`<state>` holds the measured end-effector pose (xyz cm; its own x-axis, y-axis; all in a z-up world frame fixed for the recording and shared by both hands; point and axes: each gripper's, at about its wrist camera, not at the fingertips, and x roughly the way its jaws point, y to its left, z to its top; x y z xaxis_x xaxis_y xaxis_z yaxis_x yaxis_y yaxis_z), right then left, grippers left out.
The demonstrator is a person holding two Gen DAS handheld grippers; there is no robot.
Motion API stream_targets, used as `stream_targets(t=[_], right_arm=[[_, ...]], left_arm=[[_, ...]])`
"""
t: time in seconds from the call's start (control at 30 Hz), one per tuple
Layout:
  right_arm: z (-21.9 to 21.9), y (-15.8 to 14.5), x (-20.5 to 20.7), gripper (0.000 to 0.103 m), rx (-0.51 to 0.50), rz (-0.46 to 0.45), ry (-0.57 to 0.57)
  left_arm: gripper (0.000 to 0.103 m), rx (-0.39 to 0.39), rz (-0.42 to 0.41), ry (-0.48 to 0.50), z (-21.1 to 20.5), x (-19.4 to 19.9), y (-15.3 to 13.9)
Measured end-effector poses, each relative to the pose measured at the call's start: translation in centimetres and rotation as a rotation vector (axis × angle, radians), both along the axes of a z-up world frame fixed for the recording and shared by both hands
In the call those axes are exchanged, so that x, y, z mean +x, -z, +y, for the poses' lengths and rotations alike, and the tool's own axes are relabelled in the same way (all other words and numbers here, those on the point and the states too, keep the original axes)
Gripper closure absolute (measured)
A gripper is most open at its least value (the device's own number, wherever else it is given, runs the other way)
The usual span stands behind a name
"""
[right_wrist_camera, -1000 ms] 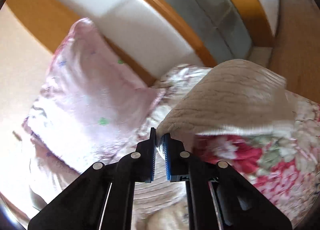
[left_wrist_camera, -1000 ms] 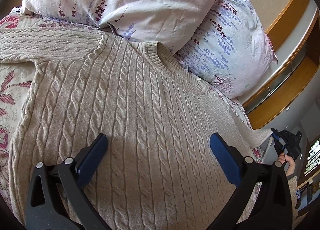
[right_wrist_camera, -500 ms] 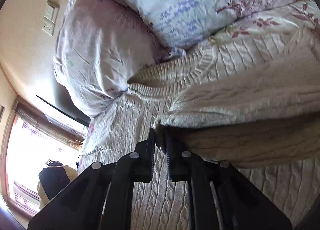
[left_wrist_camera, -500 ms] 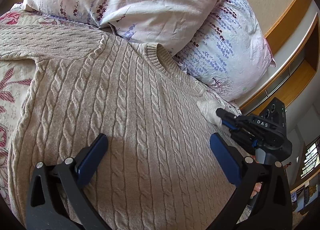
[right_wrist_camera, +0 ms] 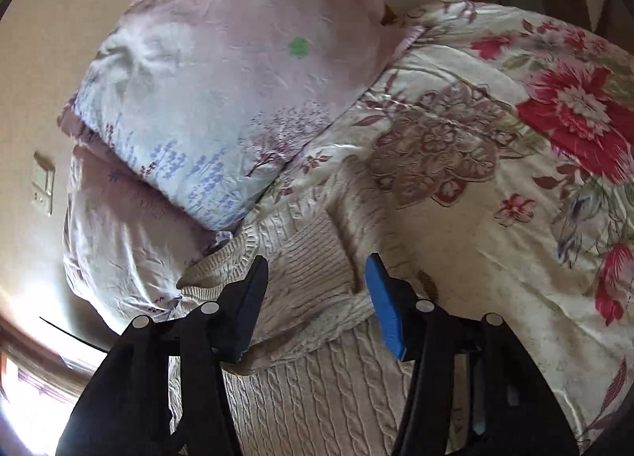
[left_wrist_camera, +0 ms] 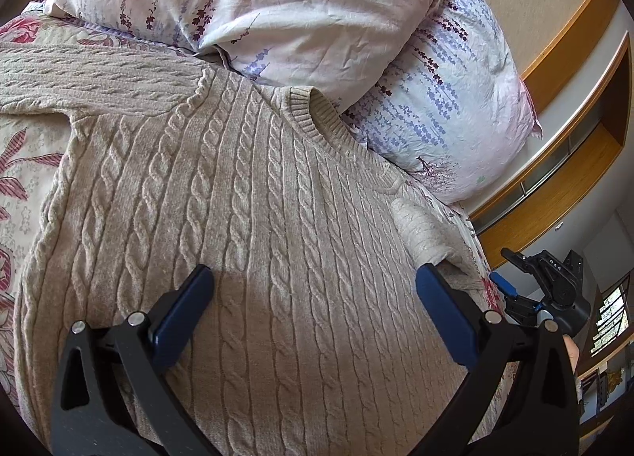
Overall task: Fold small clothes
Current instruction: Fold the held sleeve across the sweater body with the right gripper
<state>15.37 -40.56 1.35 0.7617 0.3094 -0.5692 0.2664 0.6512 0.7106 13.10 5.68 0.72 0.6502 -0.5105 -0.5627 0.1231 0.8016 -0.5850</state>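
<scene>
A beige cable-knit sweater (left_wrist_camera: 245, 194) lies flat on the bed, neck towards the pillows. Its left sleeve (left_wrist_camera: 91, 79) stretches out to the left. Its right sleeve (left_wrist_camera: 420, 230) lies folded in over the body; in the right wrist view its ribbed cuff (right_wrist_camera: 313, 258) rests just in front of the jaws. My left gripper (left_wrist_camera: 313, 297) is open and empty, low over the sweater's chest. My right gripper (right_wrist_camera: 317, 285) is open and empty above the folded sleeve; it also shows in the left wrist view (left_wrist_camera: 511, 277) at the right edge of the bed.
Two floral pillows (left_wrist_camera: 277, 8) (left_wrist_camera: 443, 115) lie at the head of the bed, touching the sweater's collar. A floral bedspread (right_wrist_camera: 515, 147) covers the bed. A wooden headboard shelf (left_wrist_camera: 574, 163) runs behind the pillows.
My right gripper carried the right sleeve in over the sweater's body, opened and let it go, then drew back to the right. My left gripper has stayed still and open.
</scene>
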Motion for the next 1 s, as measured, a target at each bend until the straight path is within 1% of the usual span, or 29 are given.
stream_targets(t=[0.07, 0.17, 0.27, 0.33, 0.4, 0.5, 0.53, 0.57, 0.6, 0.63, 0.7, 0.77, 0.9, 1.0], right_arm=[[0.2, 0.5, 0.3, 0.056, 0.023, -0.001, -0.02], [1.9, 0.3, 1.0, 0.056, 0.022, -0.004, -0.085], [3.7, 0.8, 1.5, 0.056, 0.059, 0.046, -0.169], [5.1, 1.2, 1.9, 0.056, 0.063, 0.088, -0.211], [6.0, 1.7, 2.4, 0.056, 0.049, 0.11, -0.22], [6.3, 2.3, 3.2, 0.056, 0.036, 0.134, -0.189], [6.3, 2.5, 3.3, 0.059, 0.029, 0.135, -0.172], [6.2, 2.7, 3.5, 0.066, 0.014, 0.133, -0.152], [6.2, 2.7, 3.7, 0.081, -0.006, 0.126, -0.135], [6.3, 2.5, 3.9, 0.089, -0.028, 0.11, -0.122], [6.9, 1.6, 4.2, 0.093, -0.065, 0.054, -0.116], [8.4, -0.2, 4.8, 0.093, -0.092, -0.019, -0.148], [14.2, -3.7, 6.7, 0.094, -0.106, -0.161, -0.299], [20.2, -4.5, 8.4, 0.094, -0.099, -0.216, -0.463]], left_arm=[[0.002, 0.002, 0.001, -0.001, 0.0, 0.0, 0.0], [0.002, 0.001, 0.001, 0.0, 0.0, 0.0, 0.0], [0.002, 0.001, 0.001, -0.001, 0.0, 0.0, 0.0], [0.002, 0.001, 0.001, 0.0, 0.0, 0.0, 0.0], [0.002, 0.0, 0.001, 0.0, 0.0, 0.0, 0.0], [0.002, -0.002, 0.0, -0.001, 0.1, -0.1, 0.0], [0.002, -0.003, 0.0, -0.001, 0.1, -0.1, -0.1], [0.002, -0.004, 0.0, -0.001, 0.1, -0.1, -0.1], [0.002, -0.005, 0.0, -0.002, 0.0, -0.2, -0.2], [0.002, -0.005, 0.0, -0.001, 0.0, -0.2, -0.2], [0.002, -0.005, 0.0, -0.001, 0.1, -0.2, -0.1], [0.002, -0.005, 0.0, -0.001, 0.1, -0.2, -0.1], [0.002, -0.012, -0.002, 0.002, 0.2, -0.2, -0.2], [0.002, -0.028, -0.008, 0.006, 0.4, -0.3, -0.3]])
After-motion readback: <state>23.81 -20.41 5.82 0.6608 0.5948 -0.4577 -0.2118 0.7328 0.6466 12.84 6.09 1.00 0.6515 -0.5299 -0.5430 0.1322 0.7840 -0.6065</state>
